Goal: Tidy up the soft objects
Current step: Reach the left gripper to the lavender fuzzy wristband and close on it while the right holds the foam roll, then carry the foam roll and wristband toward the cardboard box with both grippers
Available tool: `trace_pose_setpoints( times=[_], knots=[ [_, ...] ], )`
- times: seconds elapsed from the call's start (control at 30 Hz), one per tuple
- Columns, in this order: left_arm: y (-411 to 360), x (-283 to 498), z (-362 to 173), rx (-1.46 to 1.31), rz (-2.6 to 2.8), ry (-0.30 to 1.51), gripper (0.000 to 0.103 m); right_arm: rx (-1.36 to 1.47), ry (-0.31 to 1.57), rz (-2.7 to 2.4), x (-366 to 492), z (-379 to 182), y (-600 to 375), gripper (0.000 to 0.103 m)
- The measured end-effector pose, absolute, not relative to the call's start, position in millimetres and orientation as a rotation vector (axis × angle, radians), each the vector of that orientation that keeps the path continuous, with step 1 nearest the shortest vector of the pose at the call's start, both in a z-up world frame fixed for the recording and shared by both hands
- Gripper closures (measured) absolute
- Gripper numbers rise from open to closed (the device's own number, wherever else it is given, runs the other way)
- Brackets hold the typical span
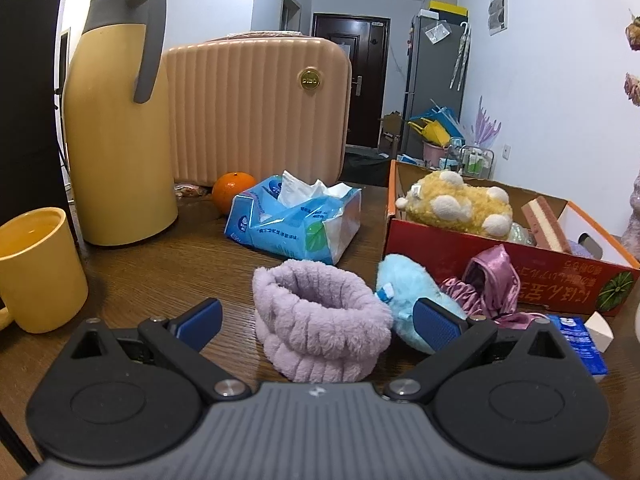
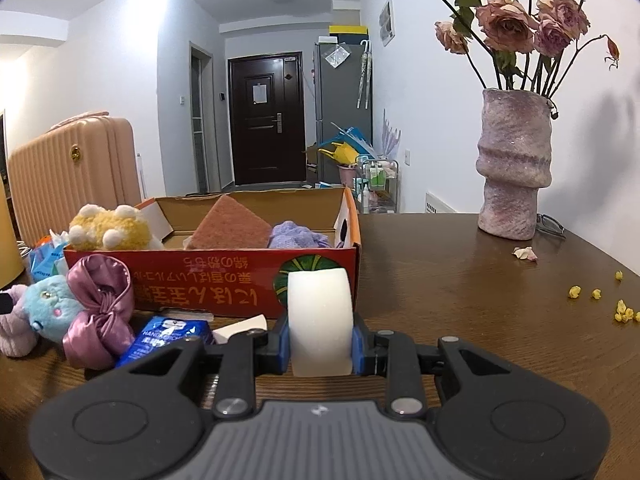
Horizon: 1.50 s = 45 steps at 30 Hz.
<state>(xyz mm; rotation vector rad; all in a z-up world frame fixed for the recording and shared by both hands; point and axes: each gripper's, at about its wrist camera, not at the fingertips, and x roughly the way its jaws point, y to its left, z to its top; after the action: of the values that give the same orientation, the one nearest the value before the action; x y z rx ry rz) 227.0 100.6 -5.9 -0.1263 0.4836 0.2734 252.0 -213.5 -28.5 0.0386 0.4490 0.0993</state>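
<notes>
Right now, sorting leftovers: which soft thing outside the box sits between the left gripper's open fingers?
The fluffy lilac headband; the blue plush lies beside it.

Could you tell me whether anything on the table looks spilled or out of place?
Yes: small yellow bits and a fallen petal lie scattered on the table near the vase of dried roses. The tissue pack is also torn open and crumpled.

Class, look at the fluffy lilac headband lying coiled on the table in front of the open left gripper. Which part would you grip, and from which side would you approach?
Probably the near wall of the lilac headband, approached from the left gripper side, one finger inside the hollow and one outside. The coil stands open upward, its plush wall is thin enough to pinch, and the blue plush toy crowds its right.
</notes>
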Motion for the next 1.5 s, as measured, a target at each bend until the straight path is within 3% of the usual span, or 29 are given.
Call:
trace_pose_setpoints(
  times=[0.3,1.0,1.1,1.13,1.27,1.5],
  knots=[
    [112,250,-21,-0.111,0.317,0.583,0.0,0.041,0.46,0.095,254,-30,-213,0.075],
    [141,264,-24,-0.199,0.285,0.597,0.0,0.039,0.476,0.099,255,-32,-210,0.075],
    [146,265,-24,-0.236,0.248,0.604,0.016,0.038,0.477,0.098,255,-32,-210,0.075],
    [148,266,-24,-0.251,0.227,0.612,0.027,0.037,0.477,0.098,255,-33,-210,0.075],
    [148,264,-23,-0.263,0.198,0.602,0.047,0.034,0.477,0.103,255,-33,-210,0.075],
    [147,257,-19,-0.26,0.223,0.571,0.058,0.03,0.473,0.116,254,-32,-209,0.075]
  ],
)
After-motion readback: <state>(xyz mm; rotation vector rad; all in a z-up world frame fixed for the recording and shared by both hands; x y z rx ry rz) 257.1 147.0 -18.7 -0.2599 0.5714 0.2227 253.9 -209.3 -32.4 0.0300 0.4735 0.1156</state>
